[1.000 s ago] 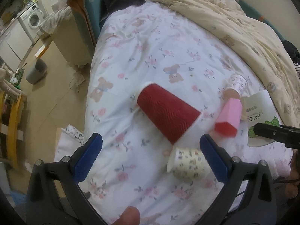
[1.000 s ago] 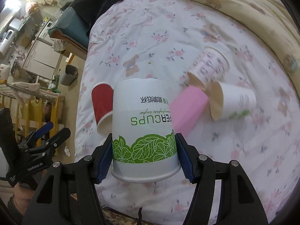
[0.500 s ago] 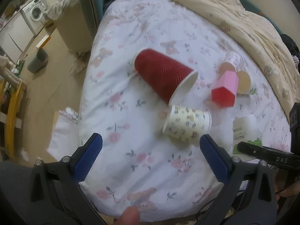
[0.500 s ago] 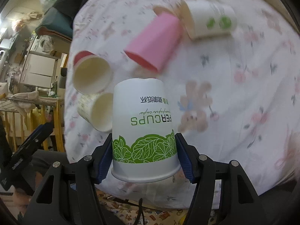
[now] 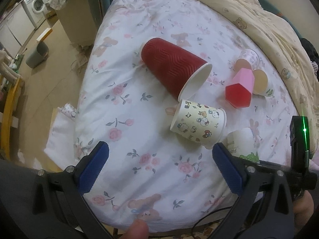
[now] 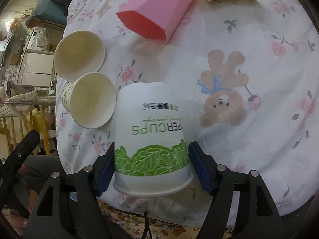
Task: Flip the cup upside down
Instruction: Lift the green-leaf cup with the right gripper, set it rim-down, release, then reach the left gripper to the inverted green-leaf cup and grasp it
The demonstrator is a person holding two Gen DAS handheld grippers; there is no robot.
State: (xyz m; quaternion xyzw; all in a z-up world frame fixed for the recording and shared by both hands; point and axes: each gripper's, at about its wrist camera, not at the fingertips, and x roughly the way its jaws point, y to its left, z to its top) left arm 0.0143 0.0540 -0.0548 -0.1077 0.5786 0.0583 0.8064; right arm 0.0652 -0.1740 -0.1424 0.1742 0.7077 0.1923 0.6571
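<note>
My right gripper (image 6: 151,165) is shut on a white paper cup with green leaf print (image 6: 151,135), held mouth toward me with its base pointing away over the bed's near edge; it also shows in the left wrist view (image 5: 242,145). My left gripper (image 5: 159,169) is open and empty above the floral sheet near the bed's end. Ahead of it a cartoon-print cup (image 5: 199,125) and a red ribbed cup (image 5: 173,67) lie on their sides.
A pink faceted cup (image 5: 240,89), a pink-patterned cup (image 5: 248,57) and another green-print cup (image 5: 262,83) lie on their sides further right. A beige quilt (image 5: 249,20) covers the far side. The bed's edge drops to the floor on the left, with a grey bin (image 5: 37,54).
Both grippers pulled back toward the bed's near end. The right gripper tipped down over the sheet, still gripping the white cup. The cups on the bed stayed put.
</note>
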